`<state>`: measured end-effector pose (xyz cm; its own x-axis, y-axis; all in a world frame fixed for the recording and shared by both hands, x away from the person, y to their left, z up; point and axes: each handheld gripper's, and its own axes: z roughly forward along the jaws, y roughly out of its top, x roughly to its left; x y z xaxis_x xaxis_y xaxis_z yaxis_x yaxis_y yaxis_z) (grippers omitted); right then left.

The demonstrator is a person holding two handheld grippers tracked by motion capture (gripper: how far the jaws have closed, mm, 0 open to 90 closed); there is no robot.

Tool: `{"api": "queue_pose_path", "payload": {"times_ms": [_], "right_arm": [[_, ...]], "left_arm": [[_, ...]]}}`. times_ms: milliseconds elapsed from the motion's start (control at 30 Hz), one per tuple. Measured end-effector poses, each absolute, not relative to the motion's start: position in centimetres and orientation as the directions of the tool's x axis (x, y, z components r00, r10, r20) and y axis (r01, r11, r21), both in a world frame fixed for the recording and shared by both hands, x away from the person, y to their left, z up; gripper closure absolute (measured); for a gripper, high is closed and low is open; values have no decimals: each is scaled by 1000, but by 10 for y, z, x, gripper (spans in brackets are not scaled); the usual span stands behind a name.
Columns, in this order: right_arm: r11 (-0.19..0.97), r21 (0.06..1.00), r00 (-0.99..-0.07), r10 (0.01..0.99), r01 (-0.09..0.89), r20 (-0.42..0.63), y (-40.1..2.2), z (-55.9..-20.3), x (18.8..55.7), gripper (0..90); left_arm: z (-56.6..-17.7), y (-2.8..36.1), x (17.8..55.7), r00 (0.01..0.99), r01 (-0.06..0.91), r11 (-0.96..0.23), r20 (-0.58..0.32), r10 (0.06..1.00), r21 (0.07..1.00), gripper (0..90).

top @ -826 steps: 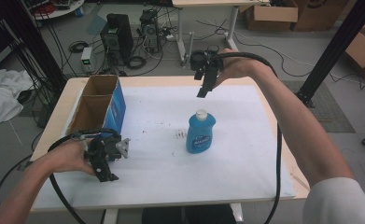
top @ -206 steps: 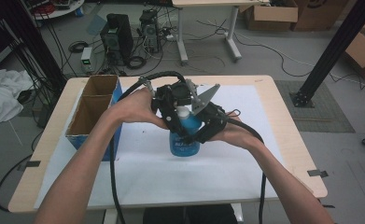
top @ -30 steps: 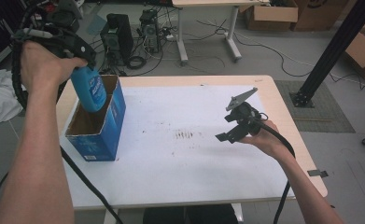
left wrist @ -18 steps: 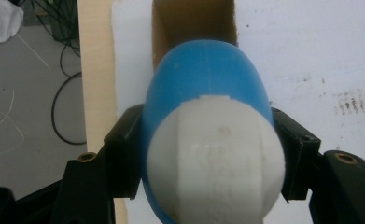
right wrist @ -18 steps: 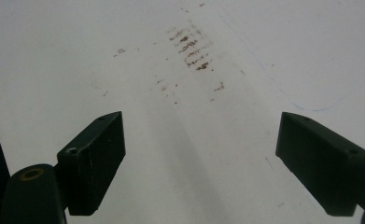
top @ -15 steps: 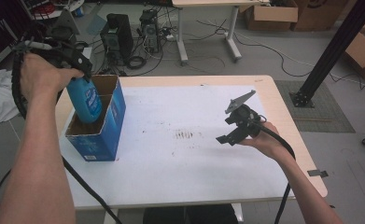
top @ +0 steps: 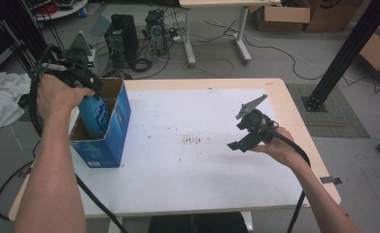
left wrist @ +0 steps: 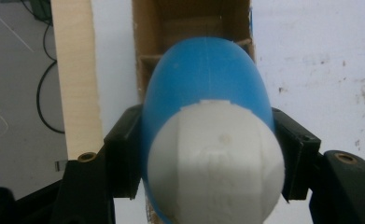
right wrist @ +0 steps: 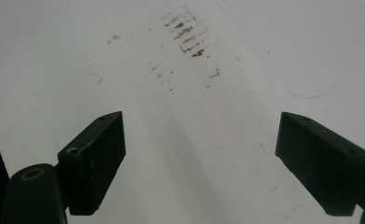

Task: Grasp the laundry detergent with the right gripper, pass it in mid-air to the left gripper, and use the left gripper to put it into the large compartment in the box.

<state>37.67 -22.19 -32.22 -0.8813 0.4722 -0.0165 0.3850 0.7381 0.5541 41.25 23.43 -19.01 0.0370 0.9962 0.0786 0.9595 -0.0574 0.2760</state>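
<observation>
**Bottle held over the box, free hand kept clear**

Nearest the person, the right hand-held gripper [top: 239, 141] hangs just above the bare white worktop [top: 192, 184], its jaws spread wide with nothing between them; in the right gripper view they frame only the scuffed surface and a patch of brown marks [right wrist: 187, 35]. Parked there, well apart from the box, it leaves the other hand room to work, which is likely why it waits on that side.

Farther off to the left, the left hand-held gripper [left wrist: 203, 154] is clamped on a blue bottle [top: 94, 114], the pads pressing its sides just below the white cap [left wrist: 215, 163]. The grip near the top lets the body hang cap-up and go in base first. From the high view the bottle's lower part is already inside the open top of the blue cardboard box [top: 111, 141], which stands at the worktop's left edge. The left gripper view looks straight down past the cap into the brown interior [left wrist: 194, 28], where a cardboard divider shows; which compartment the bottle is heading for cannot be told for certain. Judging from this, the bottle is partway in and not yet resting on the bottom.
</observation>
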Motion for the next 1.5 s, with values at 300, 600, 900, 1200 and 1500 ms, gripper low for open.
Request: {"api": "queue_pose_path", "payload": {"times_ms": [300,600,900,1200,1500], "right_arm": [[744,550,-883,468,379,-25,-222,-317,373,158],[743,548,-881,473,385,-23,-224,-318,372,158],[741,546,-878,478,391,-20,-226,-322,373,157],[748,540,-883,469,387,-18,-223,-325,372,157],[748,535,-880,475,392,-18,-226,-326,371,157]], "left_arm": [[-217,236,414,44,968,-59,65,997,243,388],[-238,235,418,49,973,-62,64,997,222,388],[-251,239,418,30,973,-46,74,997,224,388],[-261,240,417,19,972,-34,67,998,233,387],[-274,240,415,26,976,-38,60,998,214,387]]}}
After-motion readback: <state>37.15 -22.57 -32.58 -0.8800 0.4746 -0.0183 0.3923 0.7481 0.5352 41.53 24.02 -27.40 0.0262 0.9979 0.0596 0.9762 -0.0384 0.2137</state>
